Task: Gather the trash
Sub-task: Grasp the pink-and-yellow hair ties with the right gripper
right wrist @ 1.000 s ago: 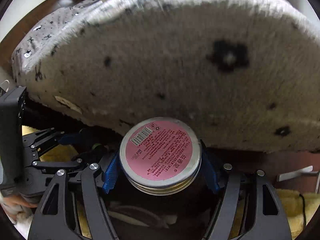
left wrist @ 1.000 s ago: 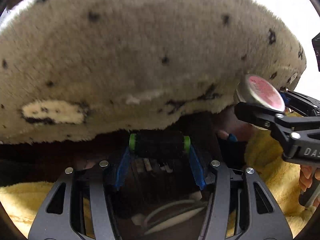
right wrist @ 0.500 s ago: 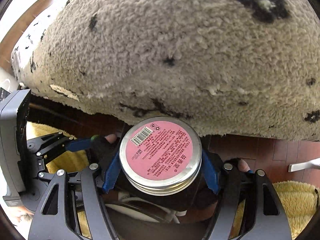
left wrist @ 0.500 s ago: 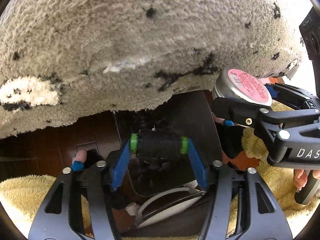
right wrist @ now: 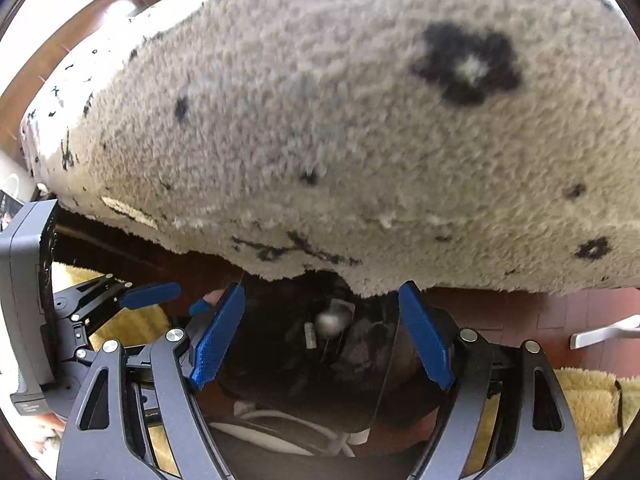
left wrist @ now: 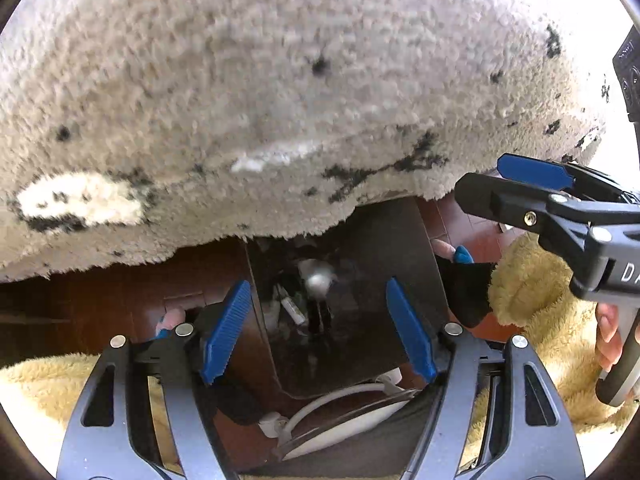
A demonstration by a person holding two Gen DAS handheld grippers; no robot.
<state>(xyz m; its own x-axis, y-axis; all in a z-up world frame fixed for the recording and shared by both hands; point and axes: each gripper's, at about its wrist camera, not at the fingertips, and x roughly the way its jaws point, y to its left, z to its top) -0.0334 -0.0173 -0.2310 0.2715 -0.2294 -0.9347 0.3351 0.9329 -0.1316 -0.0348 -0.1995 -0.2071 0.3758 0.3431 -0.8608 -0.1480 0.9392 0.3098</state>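
From the left wrist, the left gripper (left wrist: pixel 318 328) pointed down into a dark trash bin (left wrist: pixel 400 248), its blue pads spread with nothing between them; the jaws had just been opening. Deep inside the bin lay blurred trash, among it a round silvery tin (left wrist: pixel 318 278). A shaggy grey rug (left wrist: pixel 280 100) with black specks filled the upper half. At the right edge the right gripper (left wrist: pixel 504 184) reached in, also bare. From the right wrist, the right gripper (right wrist: pixel 320 334) hung over the same bin (right wrist: pixel 384 392), its jaws having just widened, nothing held. The tin (right wrist: pixel 332 320) lay at the bottom among dark rubbish. The left gripper (right wrist: pixel 154 294) showed at the left, over yellow fleece (right wrist: pixel 592 400).
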